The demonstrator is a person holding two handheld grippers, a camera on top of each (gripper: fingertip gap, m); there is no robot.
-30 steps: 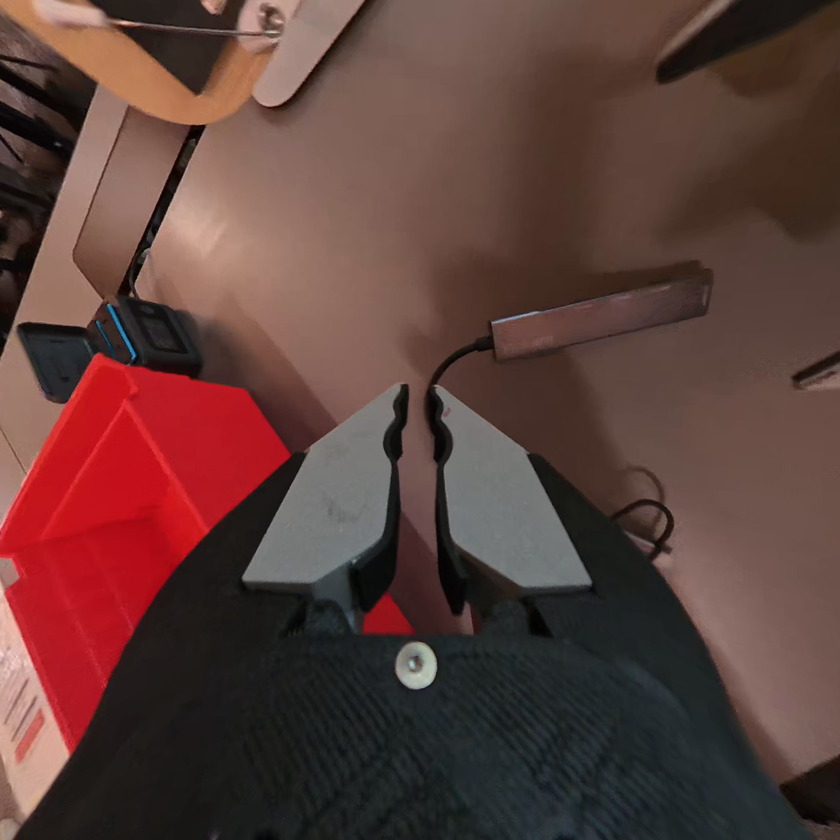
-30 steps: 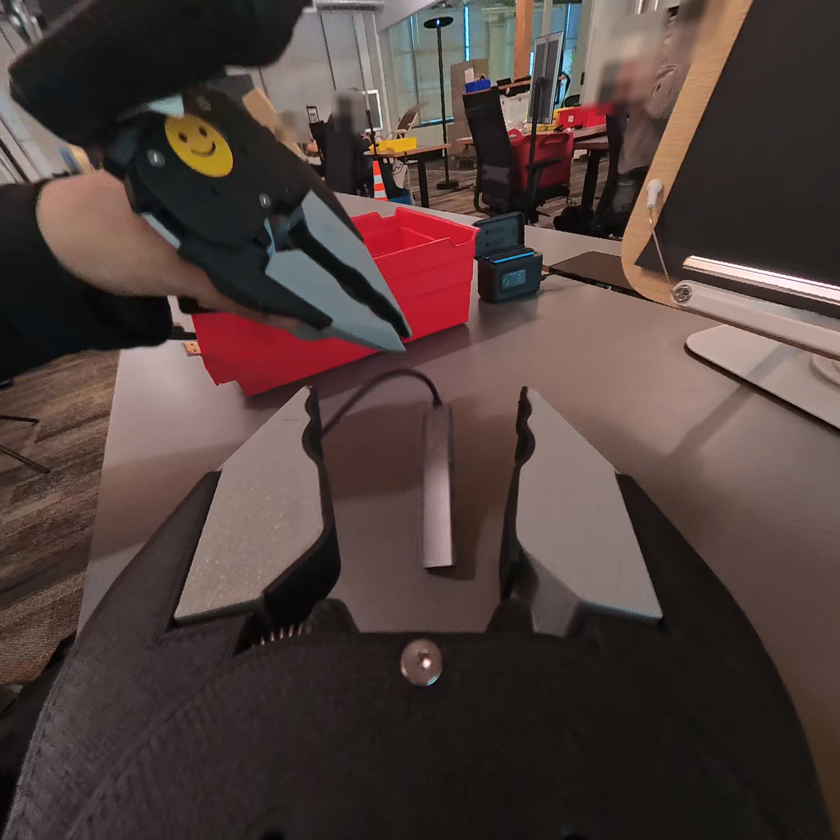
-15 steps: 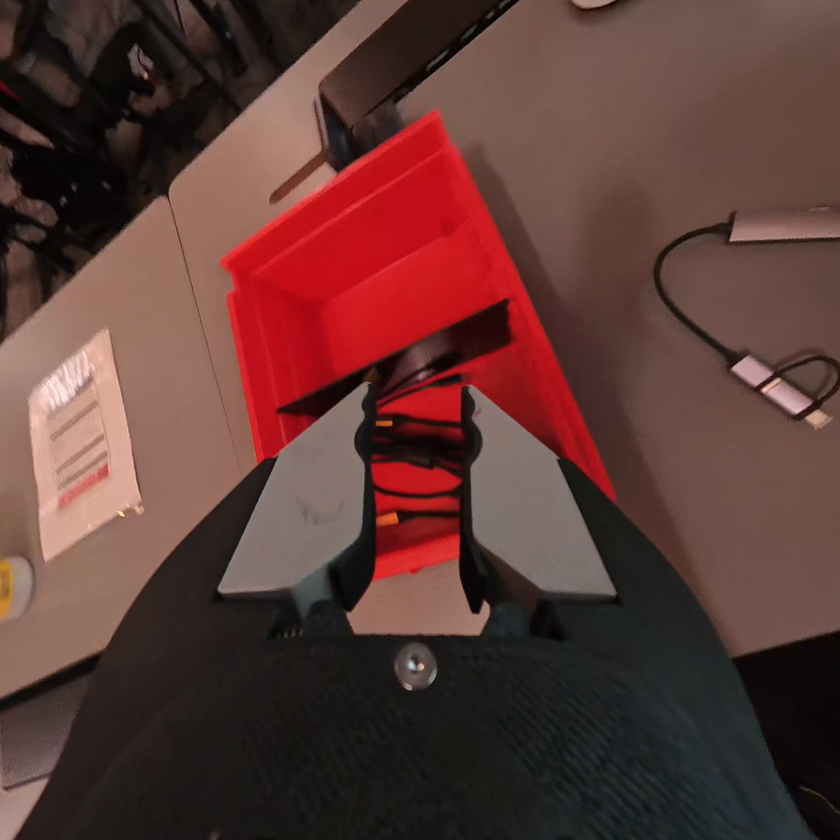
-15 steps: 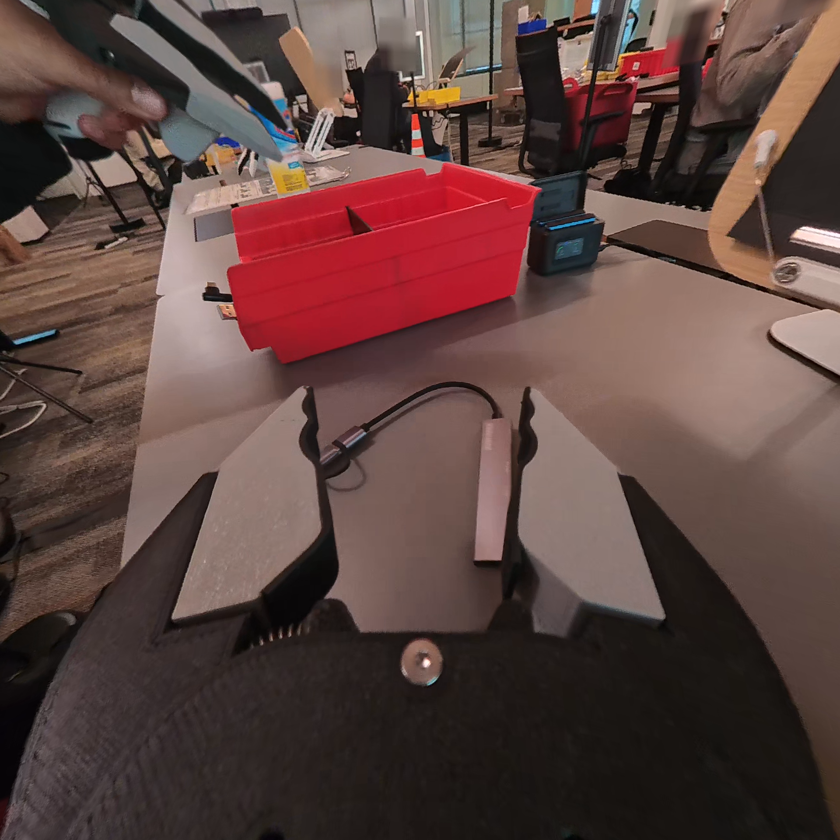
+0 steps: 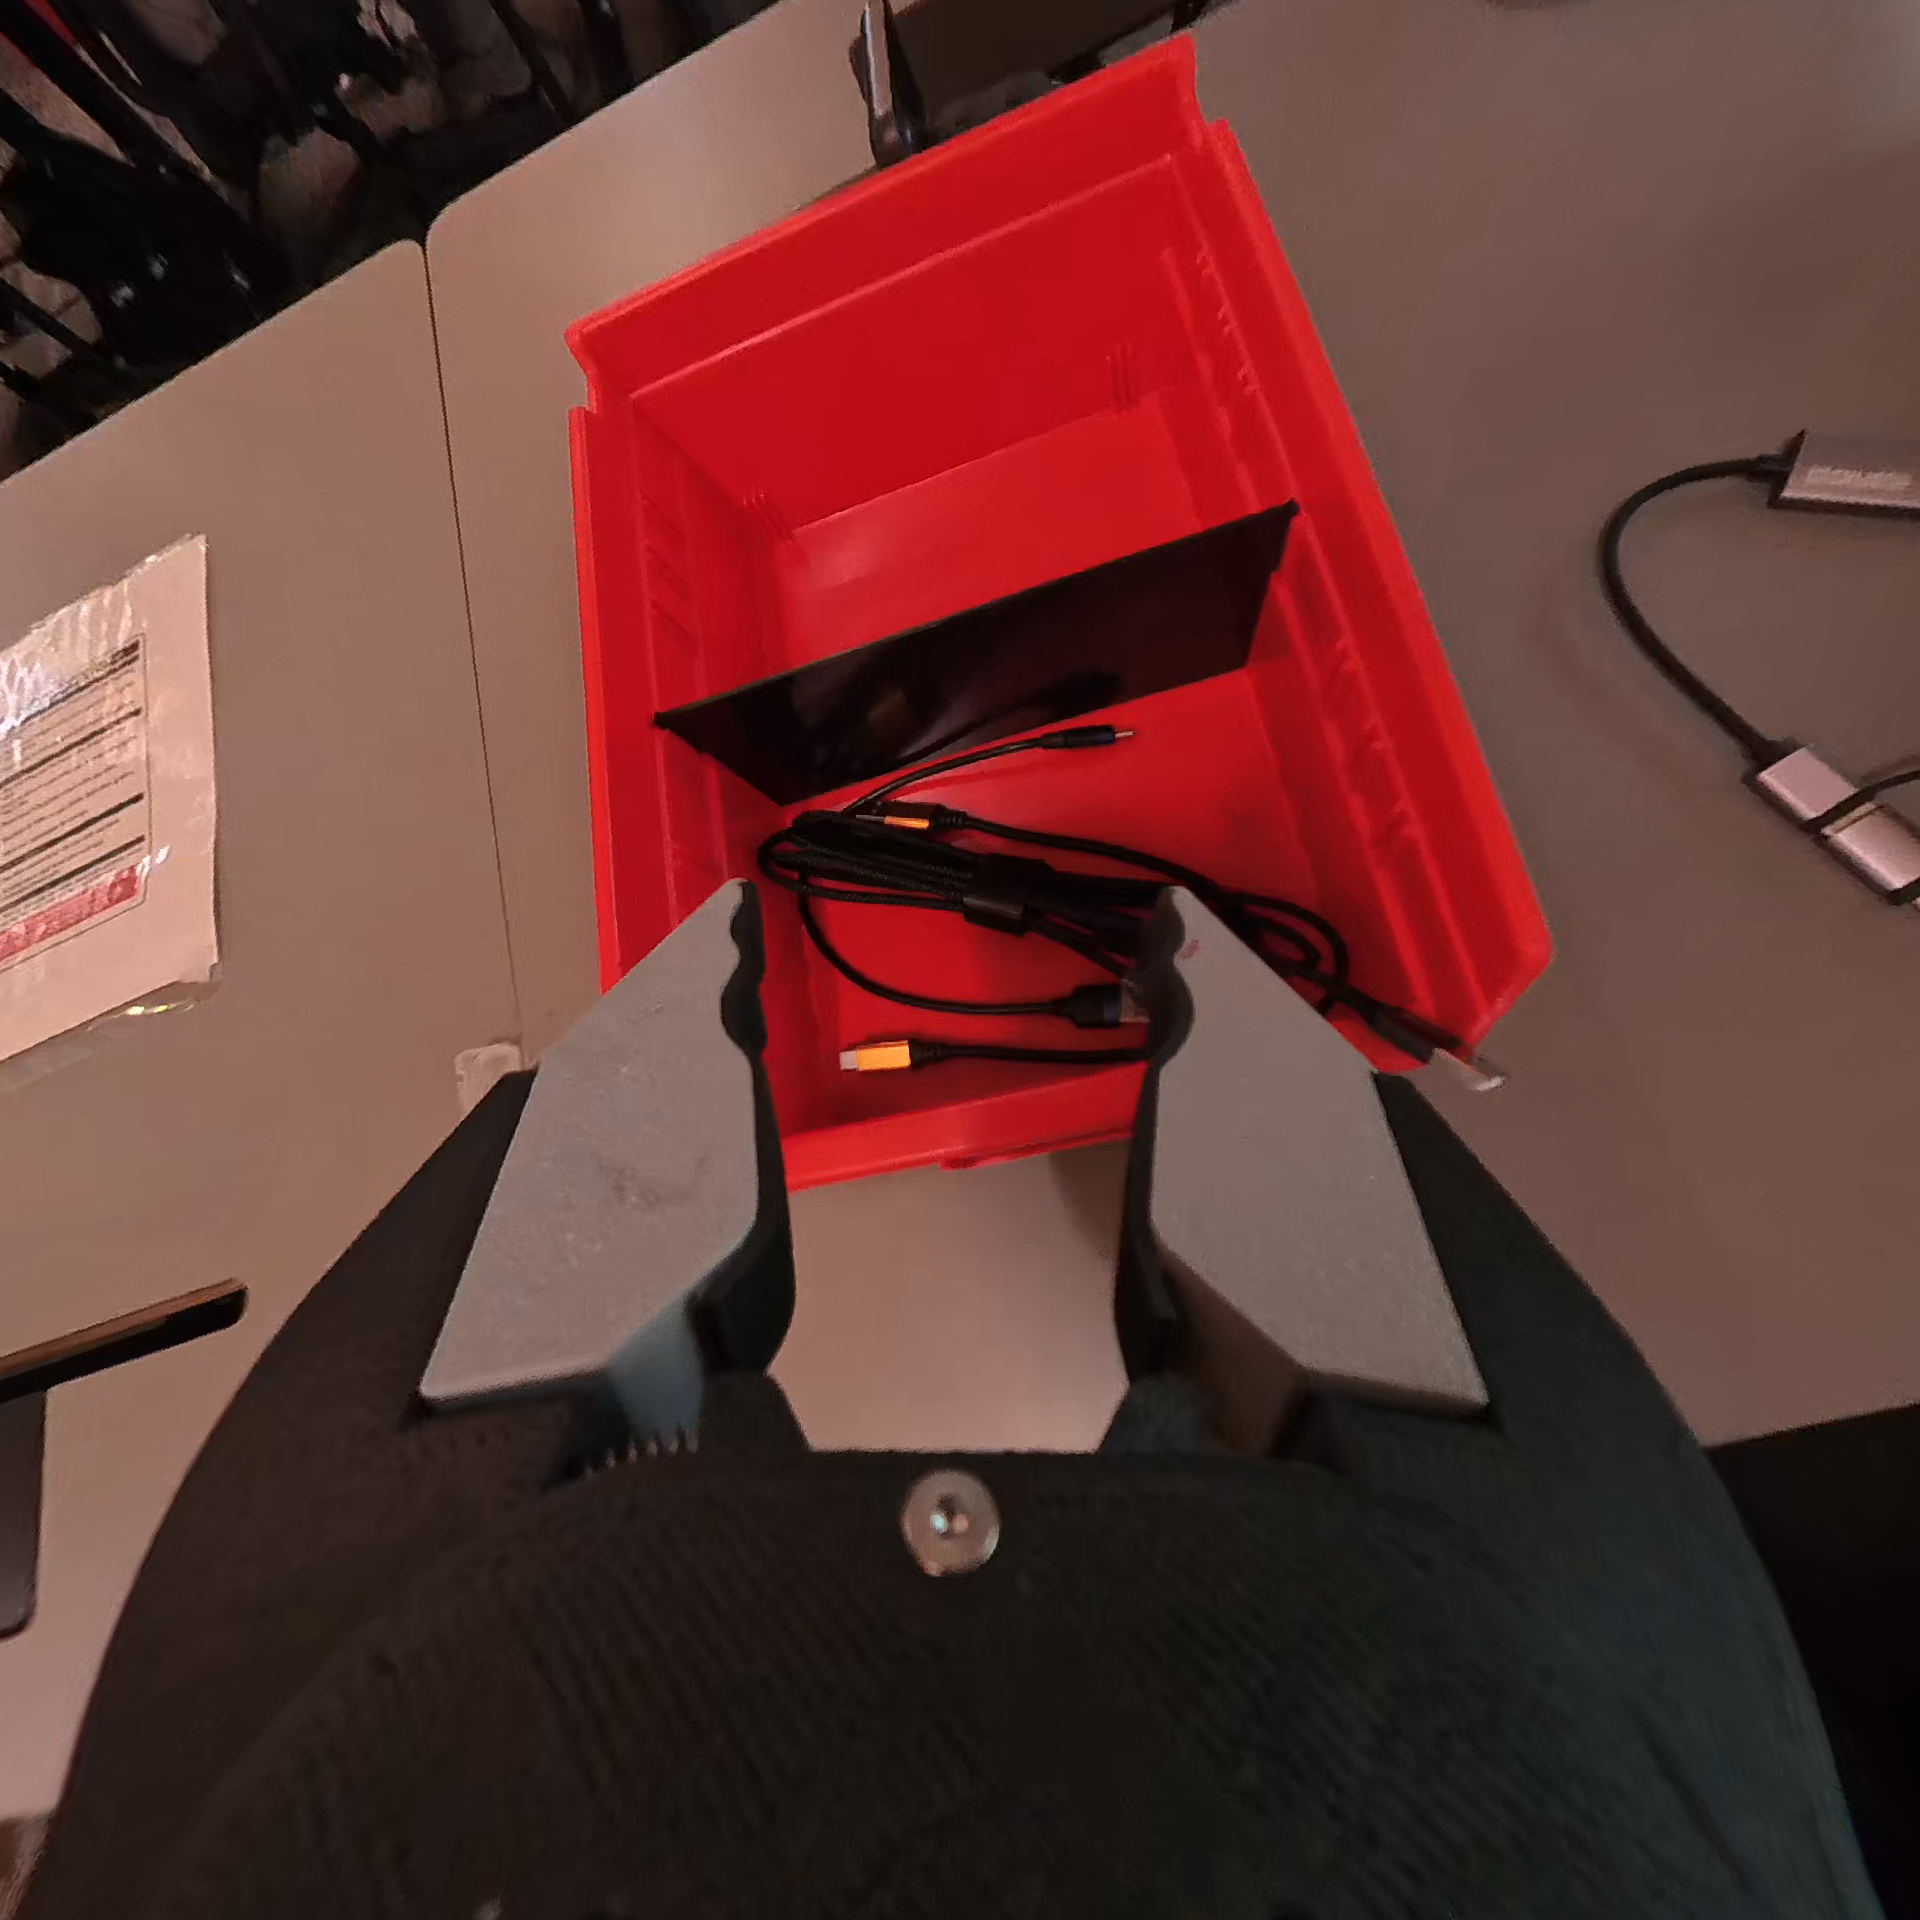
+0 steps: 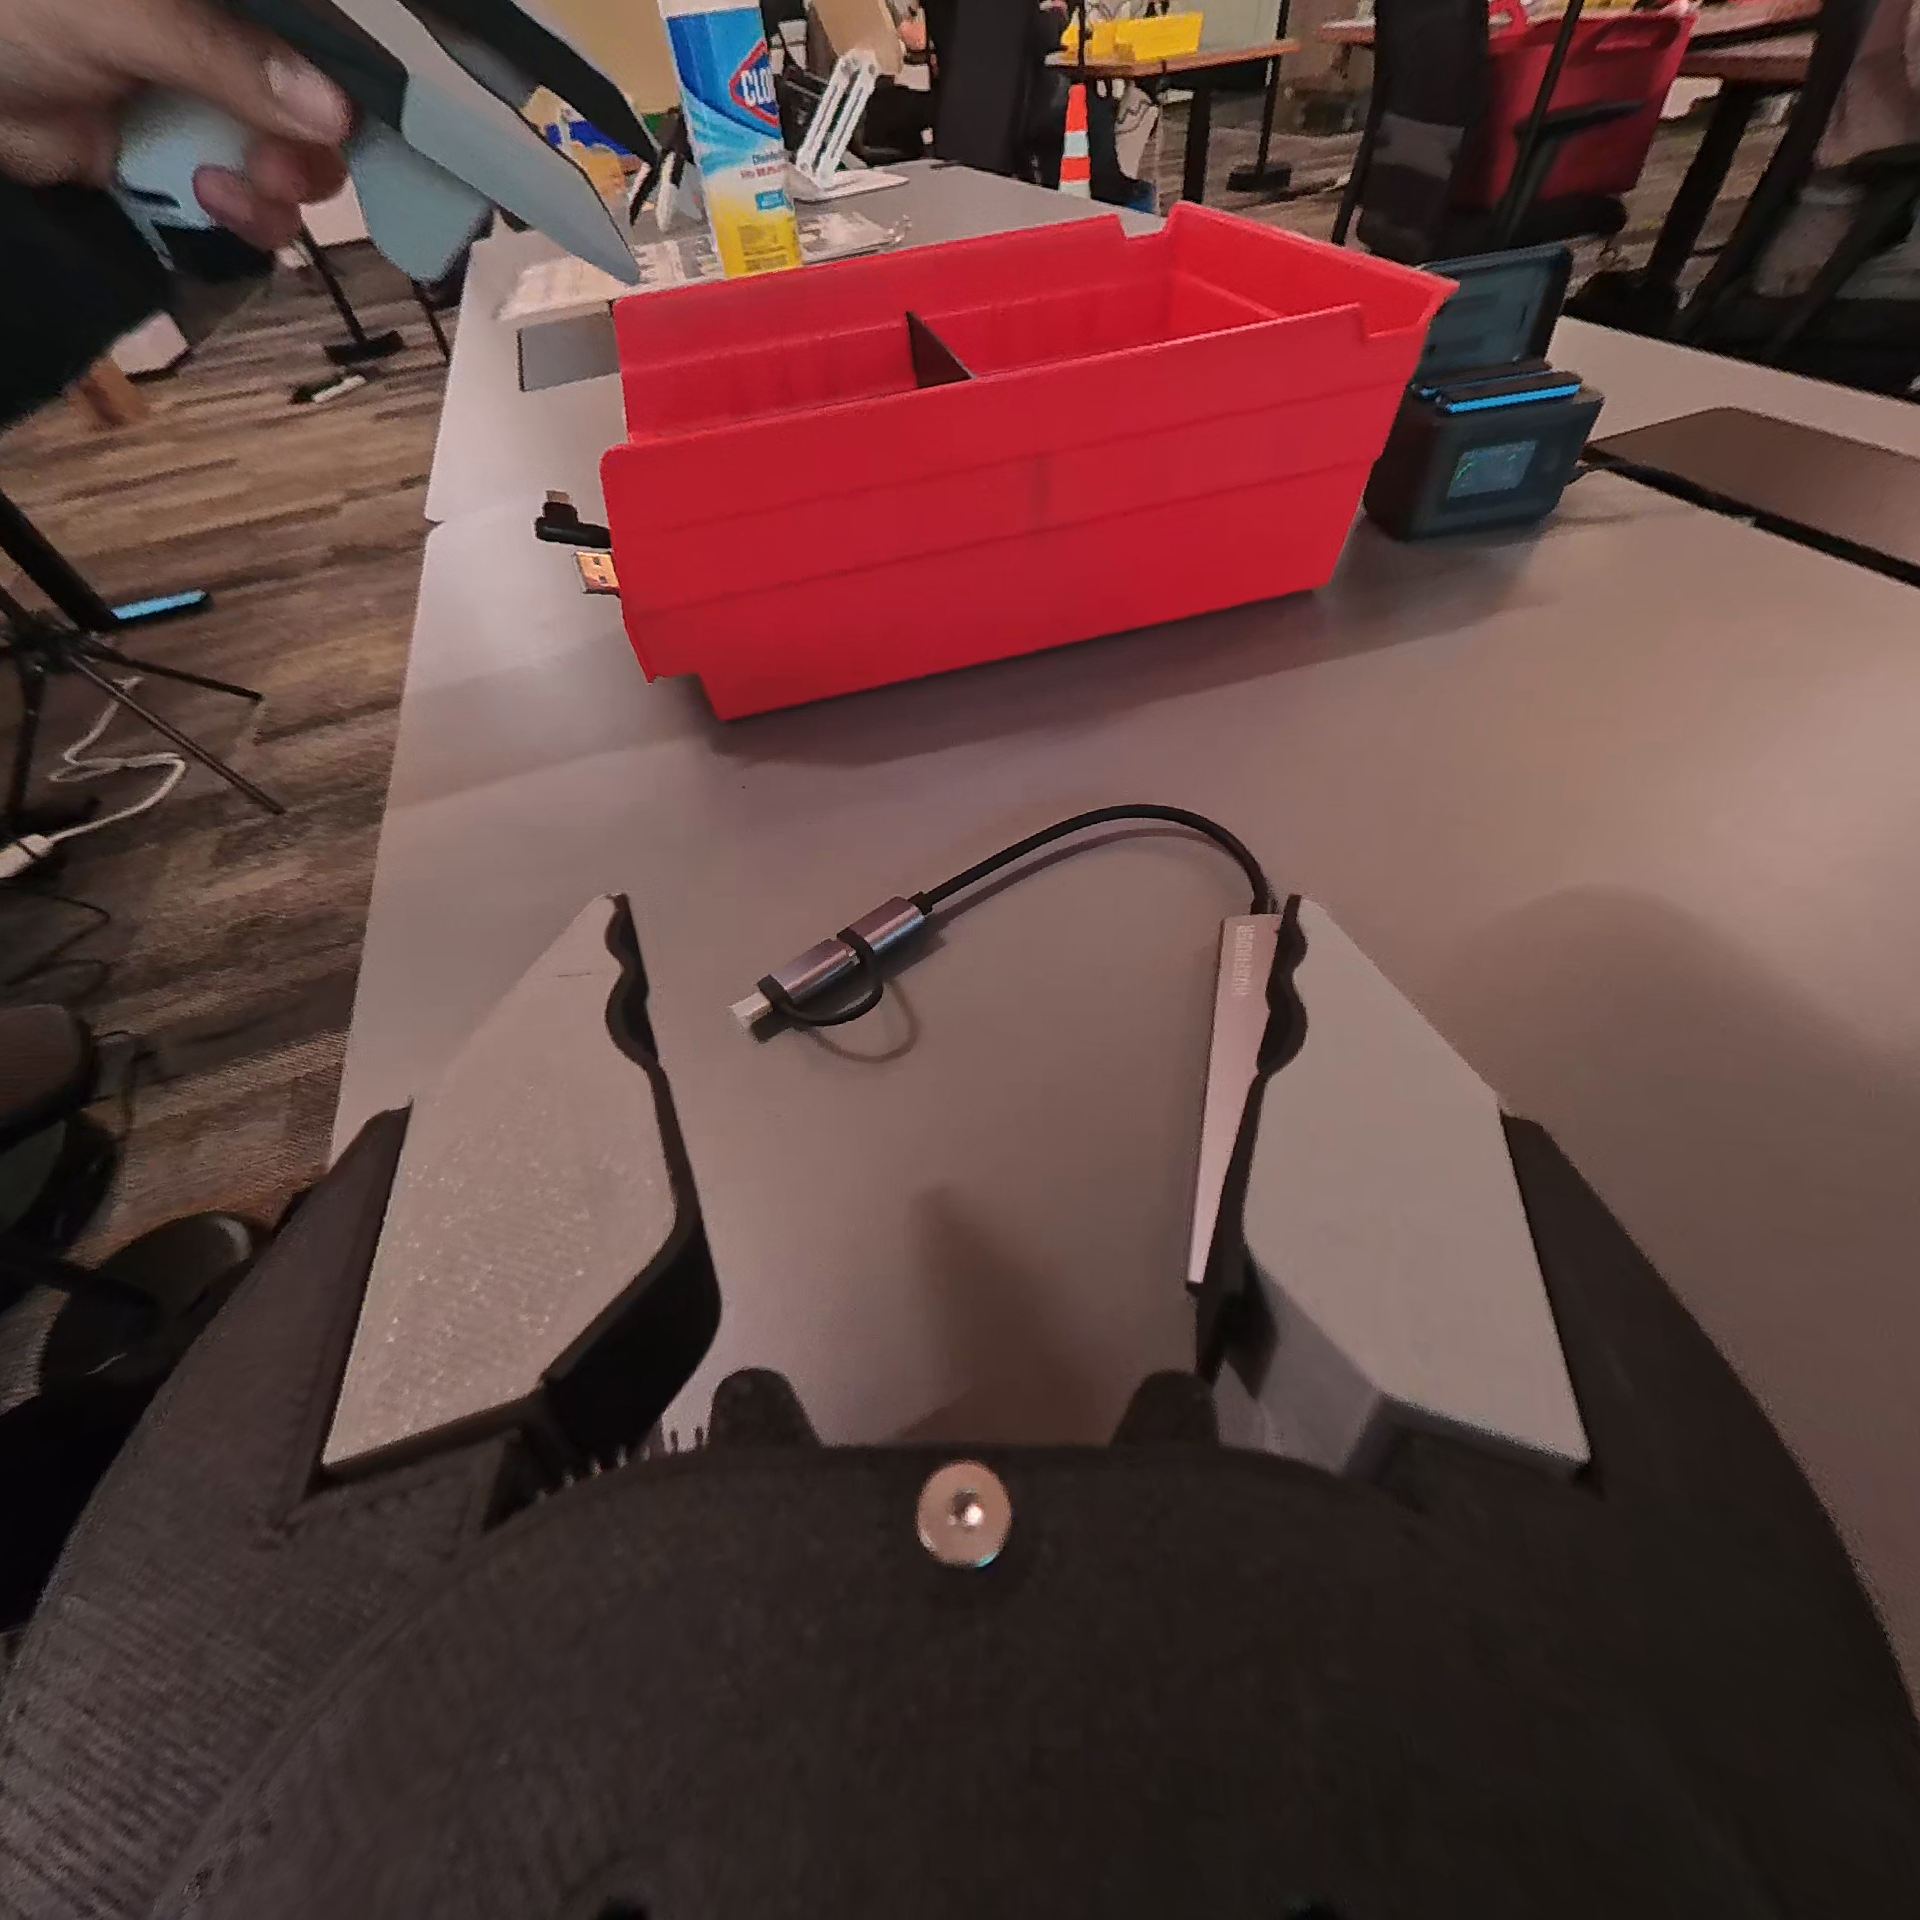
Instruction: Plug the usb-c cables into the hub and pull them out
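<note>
Black USB cables [image 5: 997,914] with orange plugs lie coiled in the near compartment of a red bin [image 5: 1392,748]. My left gripper [image 5: 961,914] is open and empty, hovering above them. The slim grey hub [image 6: 1236,1060] lies flat on the table beside the inner side of my right gripper's right finger. My right gripper [image 6: 956,914] is open wide and empty, low over the table. The hub's own short cable ends in a grey plug with adapter [image 6: 842,961]. The hub [image 5: 1849,483] also shows at the right edge of the left wrist view. The left gripper [image 6: 488,156] shows top left in the right wrist view.
A black divider [image 5: 987,665] splits the bin [image 6: 987,499]. One cable hangs over the bin's edge [image 5: 1455,1060]; its plugs stick out beside the bin [image 6: 582,530]. A black box with a small screen [image 6: 1486,457], a spray bottle [image 6: 732,135] and a paper sheet [image 5: 94,769] stand around. My right gripper is the nearer one to the slim grey hub [image 6: 1236,1060]: about 6 cm, against 30 cm.
My left gripper swung from above the hub over to the red bin and opened wider. My right gripper shifted so the hub moved from mid-gap to beside its right finger.
</note>
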